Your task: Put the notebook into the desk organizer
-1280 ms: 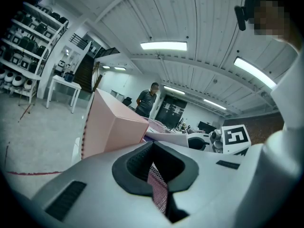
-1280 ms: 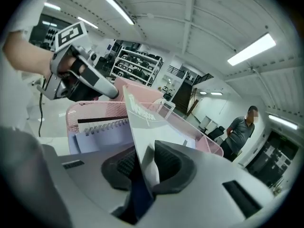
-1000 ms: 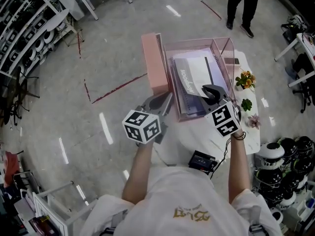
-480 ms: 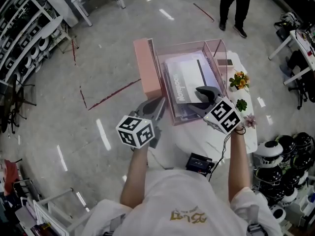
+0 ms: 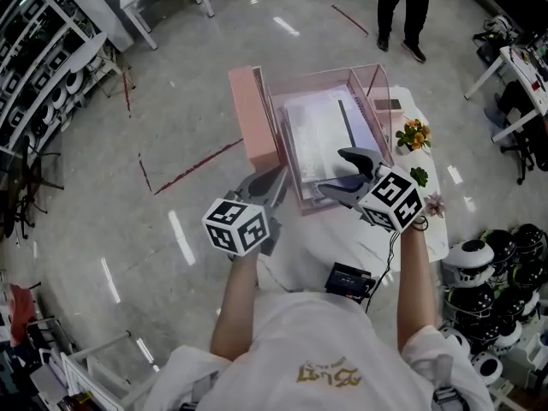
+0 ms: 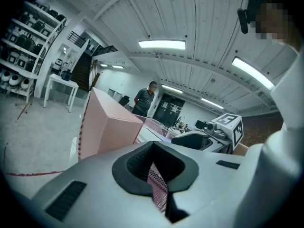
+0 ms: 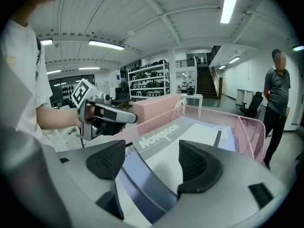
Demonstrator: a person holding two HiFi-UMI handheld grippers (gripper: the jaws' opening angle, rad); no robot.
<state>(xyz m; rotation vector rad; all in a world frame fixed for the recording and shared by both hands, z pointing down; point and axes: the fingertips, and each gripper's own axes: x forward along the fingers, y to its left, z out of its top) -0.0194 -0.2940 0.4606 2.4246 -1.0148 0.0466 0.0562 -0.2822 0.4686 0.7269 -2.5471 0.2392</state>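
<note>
The pink mesh desk organizer [image 5: 377, 101] stands on a small white table. The notebook [image 5: 321, 127] lies flat inside it, white and grey with a lavender edge, and its printed cover [image 7: 190, 137] fills the right gripper view. My right gripper [image 5: 342, 171] hovers over the notebook's near end. Its jaws are opening, and the lavender edge [image 7: 142, 184] runs between the pads [image 7: 107, 160] without touching them. My left gripper [image 5: 272, 184] is at the organizer's near left corner. In its own view the left gripper [image 6: 154, 172] is shut, with pink mesh [image 6: 157, 190] pinched between its pads.
A solid pink box [image 5: 253, 118] stands against the organizer's left side. Small potted plants [image 5: 415, 135] and a phone [image 5: 387, 105] share the table's right edge. A person [image 5: 407, 7] stands beyond. Helmets [image 5: 505, 264] are stacked at the right and shelving [image 5: 34, 50] at the left.
The right jaws have spread wide and let go of the notebook, which has gone from tilted to lying flat in the organizer. The left gripper has stayed at the organizer's corner.
</note>
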